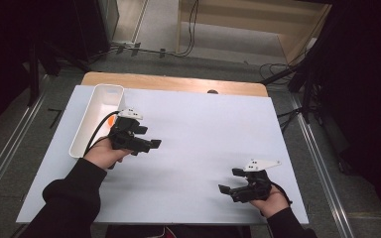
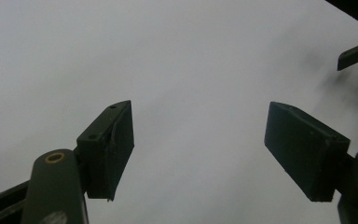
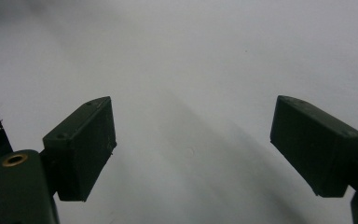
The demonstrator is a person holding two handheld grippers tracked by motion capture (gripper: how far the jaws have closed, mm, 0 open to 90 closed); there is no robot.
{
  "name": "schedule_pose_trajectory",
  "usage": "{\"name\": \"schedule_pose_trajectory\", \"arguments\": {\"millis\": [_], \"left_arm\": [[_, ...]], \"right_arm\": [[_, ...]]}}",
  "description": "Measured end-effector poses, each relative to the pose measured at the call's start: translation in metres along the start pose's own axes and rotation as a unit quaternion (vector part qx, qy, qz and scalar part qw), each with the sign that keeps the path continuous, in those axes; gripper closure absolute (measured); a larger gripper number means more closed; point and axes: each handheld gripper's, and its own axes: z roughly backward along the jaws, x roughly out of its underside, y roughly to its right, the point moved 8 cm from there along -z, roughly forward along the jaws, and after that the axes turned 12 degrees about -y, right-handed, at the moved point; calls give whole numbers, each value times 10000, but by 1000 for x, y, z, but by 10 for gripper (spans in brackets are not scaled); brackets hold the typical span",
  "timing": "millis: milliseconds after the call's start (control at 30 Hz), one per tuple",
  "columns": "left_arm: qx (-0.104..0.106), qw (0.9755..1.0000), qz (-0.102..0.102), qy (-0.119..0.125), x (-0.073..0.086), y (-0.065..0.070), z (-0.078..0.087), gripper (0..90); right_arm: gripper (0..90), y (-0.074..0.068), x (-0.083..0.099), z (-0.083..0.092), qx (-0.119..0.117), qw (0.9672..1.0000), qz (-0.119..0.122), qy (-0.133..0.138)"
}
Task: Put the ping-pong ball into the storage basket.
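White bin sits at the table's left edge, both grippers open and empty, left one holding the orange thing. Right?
Not quite. The left gripper holds nothing: the left gripper view shows bare table between its fingers. The orange thing lies in the white bin. The rest holds.

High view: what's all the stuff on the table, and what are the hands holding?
table: one, pale blue-white top with a wooden far edge, centre.
tray: one, white, long, at the table's far left.
orange thing: one, partly hidden behind the left gripper beside the tray; cannot tell what it is.
left gripper: one, black, jaws open with nothing between them, right of the tray.
right gripper: one, black, jaws open and empty, near right.
sleeves: two, black, bottom edge.
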Motion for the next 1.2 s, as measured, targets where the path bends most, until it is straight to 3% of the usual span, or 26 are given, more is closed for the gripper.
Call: {"name": "schedule_pose_trajectory", "arguments": {"millis": [333,1200], "left_arm": [[44,10000,-60,-38,11,5,-6,246],[149,9987,-484,-13,40,18,-9,246]], "right_arm": [[129,0,0,0,-5,10000,-2,-8],[129,-1,1,-1,-14,10000,4,-44]]}}
